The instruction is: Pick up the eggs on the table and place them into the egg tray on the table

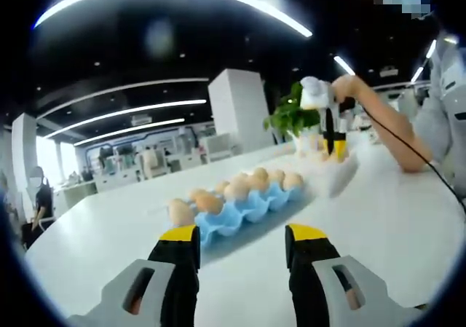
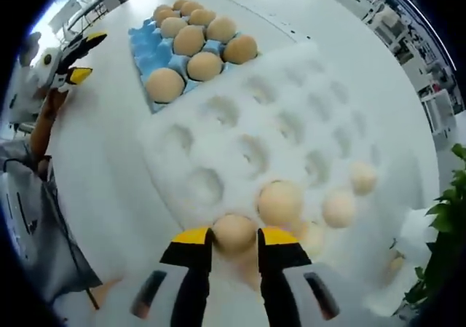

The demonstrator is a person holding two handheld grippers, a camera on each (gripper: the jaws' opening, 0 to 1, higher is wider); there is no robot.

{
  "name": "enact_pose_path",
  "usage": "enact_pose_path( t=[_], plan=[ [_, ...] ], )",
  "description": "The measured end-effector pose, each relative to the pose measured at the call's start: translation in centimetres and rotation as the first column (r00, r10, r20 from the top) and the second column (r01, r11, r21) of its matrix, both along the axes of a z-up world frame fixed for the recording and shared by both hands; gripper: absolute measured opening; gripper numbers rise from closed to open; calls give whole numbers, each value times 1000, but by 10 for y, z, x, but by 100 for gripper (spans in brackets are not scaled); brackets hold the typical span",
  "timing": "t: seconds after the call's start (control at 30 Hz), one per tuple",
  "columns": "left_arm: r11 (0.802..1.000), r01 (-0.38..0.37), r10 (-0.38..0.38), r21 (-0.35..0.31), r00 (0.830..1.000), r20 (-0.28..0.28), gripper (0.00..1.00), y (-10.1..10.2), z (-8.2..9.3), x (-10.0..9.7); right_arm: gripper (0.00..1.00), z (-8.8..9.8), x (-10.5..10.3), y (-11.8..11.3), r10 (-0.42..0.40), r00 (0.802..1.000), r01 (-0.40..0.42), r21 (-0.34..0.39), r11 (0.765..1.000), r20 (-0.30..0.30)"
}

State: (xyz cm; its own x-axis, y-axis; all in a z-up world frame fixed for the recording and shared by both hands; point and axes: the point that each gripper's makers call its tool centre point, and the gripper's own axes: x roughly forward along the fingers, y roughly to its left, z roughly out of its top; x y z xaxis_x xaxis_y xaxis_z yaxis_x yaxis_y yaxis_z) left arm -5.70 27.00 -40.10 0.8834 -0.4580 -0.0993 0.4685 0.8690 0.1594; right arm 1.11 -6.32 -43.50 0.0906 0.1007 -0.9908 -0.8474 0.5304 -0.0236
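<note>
Eggs fill the blue tray (image 2: 149,46) at upper left.
Right gripper (image 2: 234,241) clamps an egg (image 2: 234,232) over the white tray (image 2: 291,123) (few eggs); left gripper (image 1: 242,237) gapes empty.

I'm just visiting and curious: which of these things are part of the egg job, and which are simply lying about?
Part of the job:
- blue egg tray, holding eggs
- egg gripped by the right gripper
- loose eggs on the white foam tray
- left gripper, open
- white table

Just lying about:
- potted plant

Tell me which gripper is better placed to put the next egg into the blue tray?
Right. Its fingers already close on an egg; the left gripper is open, before the blue tray.
</note>
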Motion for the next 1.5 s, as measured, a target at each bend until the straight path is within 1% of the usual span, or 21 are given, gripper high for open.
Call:
enact_pose_path(
  t=[0.2, 0.3, 0.37, 0.4, 0.47, 0.63, 0.7, 0.83, 0.97, 1.13, 1.33, 1.5],
  plan=[
    [1000, 0, 0, -1, 1000, 2, 47, 0, 1, 0, 26, 1, 2, -1, -27, 1000, 27, 16, 999, -12],
    [1000, 1, -1, -2, 1000, 2, 47, 0, 1, -1, 26, 0, -2, -2, -42, 999, 42, 20, 999, -15],
    [1000, 1, -1, -3, 1000, 2, 47, 0, 1, -1, 26, 4, -4, -4, -52, 999, 52, 11, 999, -9],
    [1000, 4, -4, -7, 1000, 4, 47, 0, 2, -1, 26, 6, -3, -3, -48, 999, 47, 14, 999, 5],
    [1000, 8, -8, -14, 1000, 8, 47, -1, 3, -1, 25, 7, -3, -3, -42, 999, 42, 19, 999, 8],
    [1000, 11, -11, -13, 1000, 9, 47, -2, 3, -2, 27, 2, -6, -5, -55, 998, 56, 14, 998, -15],
    [1000, 10, -10, -14, 1000, 10, 47, -2, 4, -2, 27, 1, -6, -5, -52, 999, 52, 14, 999, -15],
    [1000, 10, -10, -12, 1000, 12, 47, -2, 4, -2, 27, -3, -4, -7, -69, 997, 70, 14, 997, -40],
    [1000, 8, -8, -11, 1000, 12, 47, -2, 4, -1, 28, -4, -5, -6, -57, 997, 57, 9, 998, -46],
    [1000, 12, -11, -13, 1000, 21, 47, -2, 6, -2, 28, -6, -5, -5, -66, 995, 67, 11, 998, -76],
    [1000, 11, -11, -11, 1000, 23, 47, -2, 7, -2, 27, -6, -7, -4, -76, 993, 75, -19, 997, -86],
    [1000, 9, -9, -9, 1000, 21, 47, -1, 6, -1, 27, -5, -4, -4, -24, 997, 23, -14, 1000, -78]
  ],
)
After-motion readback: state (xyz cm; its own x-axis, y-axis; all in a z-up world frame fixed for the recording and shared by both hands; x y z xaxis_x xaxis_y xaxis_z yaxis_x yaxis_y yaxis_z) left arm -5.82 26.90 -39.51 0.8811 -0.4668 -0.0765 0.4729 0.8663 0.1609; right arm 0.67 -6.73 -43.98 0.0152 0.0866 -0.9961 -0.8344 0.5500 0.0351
